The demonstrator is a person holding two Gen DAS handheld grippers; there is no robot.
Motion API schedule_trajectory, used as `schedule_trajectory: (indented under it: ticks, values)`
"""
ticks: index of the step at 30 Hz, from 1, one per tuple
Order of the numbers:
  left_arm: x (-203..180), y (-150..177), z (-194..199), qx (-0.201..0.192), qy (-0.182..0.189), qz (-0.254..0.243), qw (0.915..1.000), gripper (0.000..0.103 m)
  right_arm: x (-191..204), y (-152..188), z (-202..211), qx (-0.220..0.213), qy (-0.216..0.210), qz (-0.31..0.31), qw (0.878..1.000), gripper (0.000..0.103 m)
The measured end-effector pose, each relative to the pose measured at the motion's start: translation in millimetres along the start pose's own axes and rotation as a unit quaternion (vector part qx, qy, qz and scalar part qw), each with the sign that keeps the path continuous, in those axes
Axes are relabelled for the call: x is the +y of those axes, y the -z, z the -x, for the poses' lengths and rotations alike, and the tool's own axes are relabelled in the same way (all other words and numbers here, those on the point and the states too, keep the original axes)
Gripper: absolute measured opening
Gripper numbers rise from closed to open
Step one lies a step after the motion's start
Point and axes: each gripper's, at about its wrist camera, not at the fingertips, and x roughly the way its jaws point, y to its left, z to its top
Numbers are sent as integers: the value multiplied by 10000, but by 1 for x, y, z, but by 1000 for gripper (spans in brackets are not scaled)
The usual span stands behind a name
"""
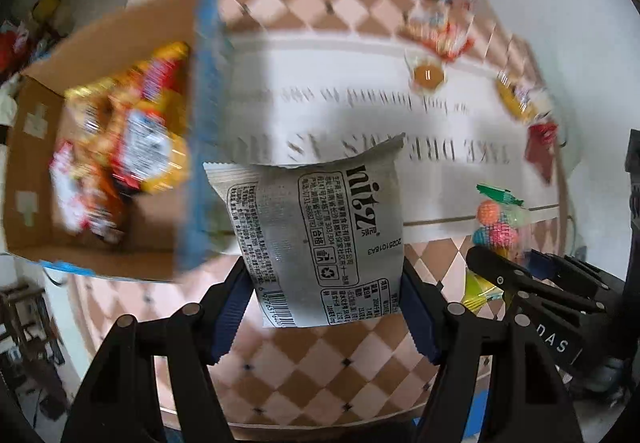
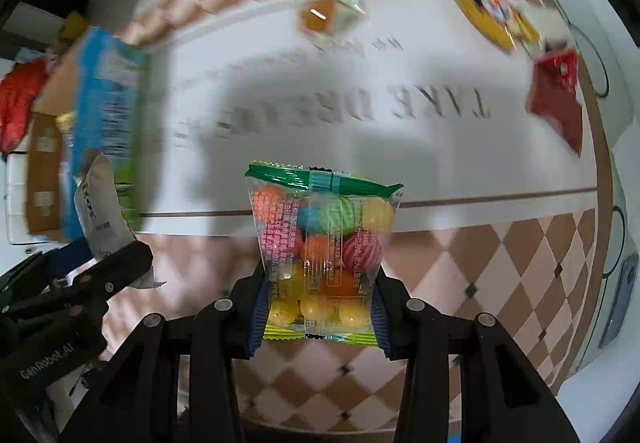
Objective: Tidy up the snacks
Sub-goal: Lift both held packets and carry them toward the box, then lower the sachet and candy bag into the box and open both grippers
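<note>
Left gripper point(image 1: 326, 307) pinching grey snack packet point(image 1: 316, 239) | right gripper point(image 2: 318, 317) pinching candy bag point(image 2: 320, 251)

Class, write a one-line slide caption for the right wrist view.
Right gripper clamps a clear bag of coloured candy balls above the checkered tablecloth.

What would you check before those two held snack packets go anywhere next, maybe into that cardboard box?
1. Left gripper clamped on the grey printed snack packet: ok, blue pads press on both its sides.
2. Right gripper clamped on the clear packet of coloured candy balls: ok.
3. Both packets clear of the checkered tablecloth: ok, they hang above it.
4. Room in the open brown cardboard box: ok, bare floor shows beside the snack bags inside.
5. The two grippers apart: ok, close but not touching.
6. Exact box edge: cannot tell, blurred.
</note>
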Motion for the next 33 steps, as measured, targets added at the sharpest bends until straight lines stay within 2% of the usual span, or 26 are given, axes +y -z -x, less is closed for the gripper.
schedule_trajectory:
  ticks: [3,8,14,18,24,28,33]
  values:
    - [36,-9,38,-229,-24,-9,9997,68,38,2,32,-277,-225,203,9992,45]
    - [111,-28,75,-471,-185,-4,9987,68,138,-6,50,-526,-610,466,9957,45]
    - [201,-64,78,-551,-513,273,9968,68,242,-29,25,-395,-864,556,9939,45]
    - [250,-90,66,-448,-664,386,9960,68,289,-43,-7,-201,-714,562,9957,45]
    - [298,-125,23,-31,-817,454,9956,68,314,-52,-63,193,-420,380,9982,45]
    - [315,-138,-6,298,-768,448,9956,68,306,-52,-92,364,-279,270,9986,45]
    - [322,-148,-30,527,-780,359,9949,68,305,-52,-115,475,-118,225,9985,45]
